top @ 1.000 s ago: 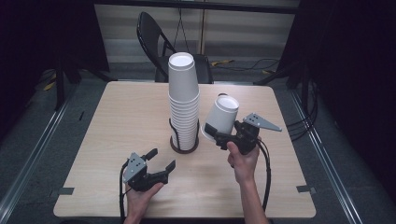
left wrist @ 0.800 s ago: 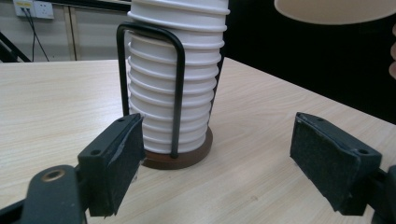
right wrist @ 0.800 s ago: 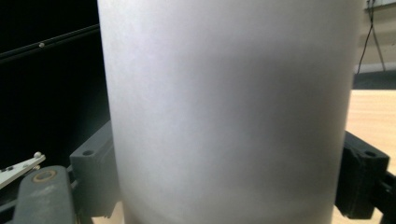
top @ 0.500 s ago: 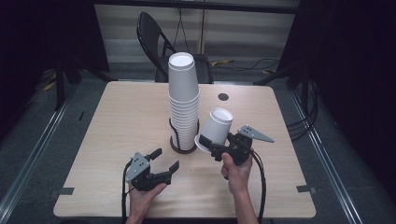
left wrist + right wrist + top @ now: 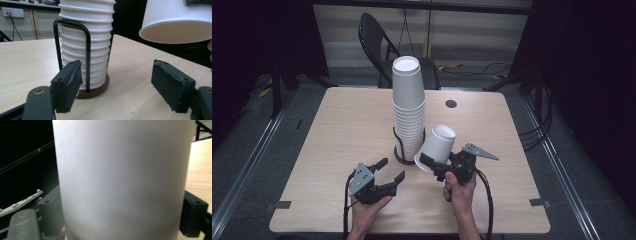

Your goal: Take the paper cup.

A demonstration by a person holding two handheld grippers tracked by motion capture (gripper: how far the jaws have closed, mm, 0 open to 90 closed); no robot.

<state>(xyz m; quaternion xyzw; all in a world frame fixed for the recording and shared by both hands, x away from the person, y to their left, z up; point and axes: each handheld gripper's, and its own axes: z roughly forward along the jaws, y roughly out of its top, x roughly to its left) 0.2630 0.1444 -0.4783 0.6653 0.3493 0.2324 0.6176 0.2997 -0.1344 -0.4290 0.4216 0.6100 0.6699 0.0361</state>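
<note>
Holding one white paper cup (image 5: 436, 148), the right gripper (image 5: 438, 167) has its jaws clenched on the cup's side, one pad on each side of the wall, as the right gripper view shows with the cup (image 5: 122, 180) between the two black jaws. The cup is upside down and tilted, its wide mouth pointing down toward the table (image 5: 337, 130) and its closed base turned up. It hangs in the air, not touching the table, just beside the tall stack of cups (image 5: 408, 107), on the side of the right edge of the table.

The stack stands upright in a black wire holder (image 5: 398, 142) on a round brown base (image 5: 404, 158), near the middle of the table. In the left gripper view the stack (image 5: 86, 45) is seen between a wire loop (image 5: 87, 57) and the base (image 5: 96, 91), and the lifted cup (image 5: 175, 22) hangs above the table at the upper right.

The left gripper (image 5: 389, 171) rests low near the front edge of the table, left of the stack and apart from it. Its jaws have just been closing a little, but they stand wide apart, released, with nothing between the pads (image 5: 68, 83).

A small dark round spot (image 5: 451, 104) lies on the table near the far edge. A black chair (image 5: 377, 40) stands behind the table.
</note>
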